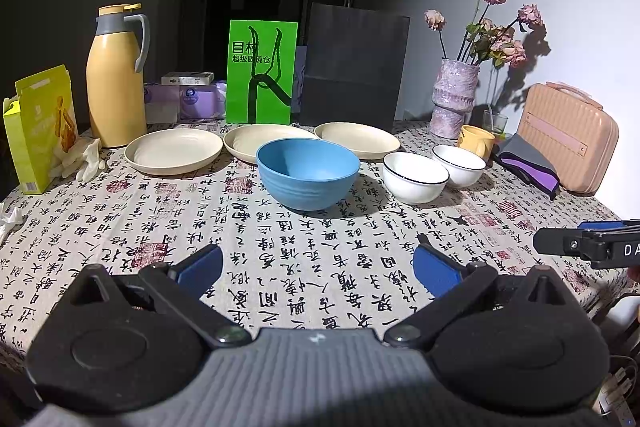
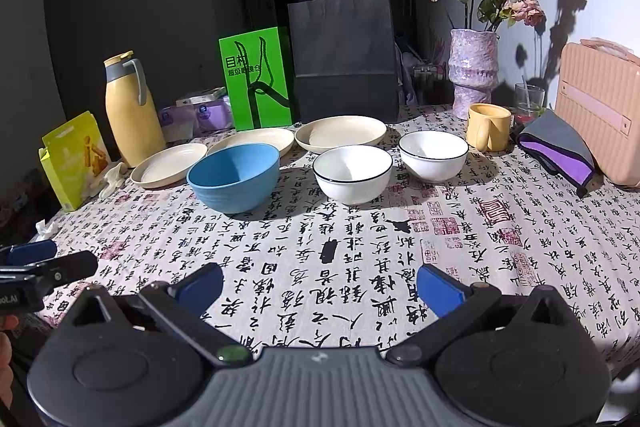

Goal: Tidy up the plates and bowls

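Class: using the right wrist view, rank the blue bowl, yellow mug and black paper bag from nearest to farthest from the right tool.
1. Blue bowl, ahead, left of centre.
2. Yellow mug, farther back, right side.
3. Black paper bag, upright at the table's far edge.

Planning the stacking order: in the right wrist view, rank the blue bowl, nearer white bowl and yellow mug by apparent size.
1. Round blue bowl, clearly largest.
2. Black-rimmed white bowl.
3. Yellow ceramic mug, smallest, though it stands farther back.

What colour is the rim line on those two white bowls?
Black, a thin line around each white bowl; clearest in the right wrist view.
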Tool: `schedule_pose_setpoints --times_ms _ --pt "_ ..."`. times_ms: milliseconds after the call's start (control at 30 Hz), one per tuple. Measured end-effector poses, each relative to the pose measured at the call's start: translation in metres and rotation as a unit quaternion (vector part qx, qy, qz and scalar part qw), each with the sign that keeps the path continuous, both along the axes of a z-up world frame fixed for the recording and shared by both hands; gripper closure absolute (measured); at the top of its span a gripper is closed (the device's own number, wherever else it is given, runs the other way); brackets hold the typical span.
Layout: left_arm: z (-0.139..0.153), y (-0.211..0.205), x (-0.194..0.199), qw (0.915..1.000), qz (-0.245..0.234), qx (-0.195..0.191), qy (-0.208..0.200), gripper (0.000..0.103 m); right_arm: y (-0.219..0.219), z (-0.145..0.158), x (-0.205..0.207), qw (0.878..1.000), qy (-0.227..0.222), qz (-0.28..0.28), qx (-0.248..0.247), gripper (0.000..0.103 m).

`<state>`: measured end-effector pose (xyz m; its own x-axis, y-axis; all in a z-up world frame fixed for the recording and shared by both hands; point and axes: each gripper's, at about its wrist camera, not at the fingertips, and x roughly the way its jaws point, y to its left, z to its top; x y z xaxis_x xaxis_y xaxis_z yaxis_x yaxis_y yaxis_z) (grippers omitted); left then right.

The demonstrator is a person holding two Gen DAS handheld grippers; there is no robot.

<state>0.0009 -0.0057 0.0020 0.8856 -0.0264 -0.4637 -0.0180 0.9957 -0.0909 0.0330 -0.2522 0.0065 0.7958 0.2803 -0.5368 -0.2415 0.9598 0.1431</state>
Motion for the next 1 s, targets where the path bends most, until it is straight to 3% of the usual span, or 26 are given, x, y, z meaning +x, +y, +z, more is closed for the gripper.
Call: schedule_pose_setpoints --times_ms 1000 --pt "0.0033 -0.0021 -0.0042 1.0 -0.001 0.003 -0.006 0.0 0.001 -0.0004 -0.0033 1.0 -0.003 0.007 0.006 0.0"
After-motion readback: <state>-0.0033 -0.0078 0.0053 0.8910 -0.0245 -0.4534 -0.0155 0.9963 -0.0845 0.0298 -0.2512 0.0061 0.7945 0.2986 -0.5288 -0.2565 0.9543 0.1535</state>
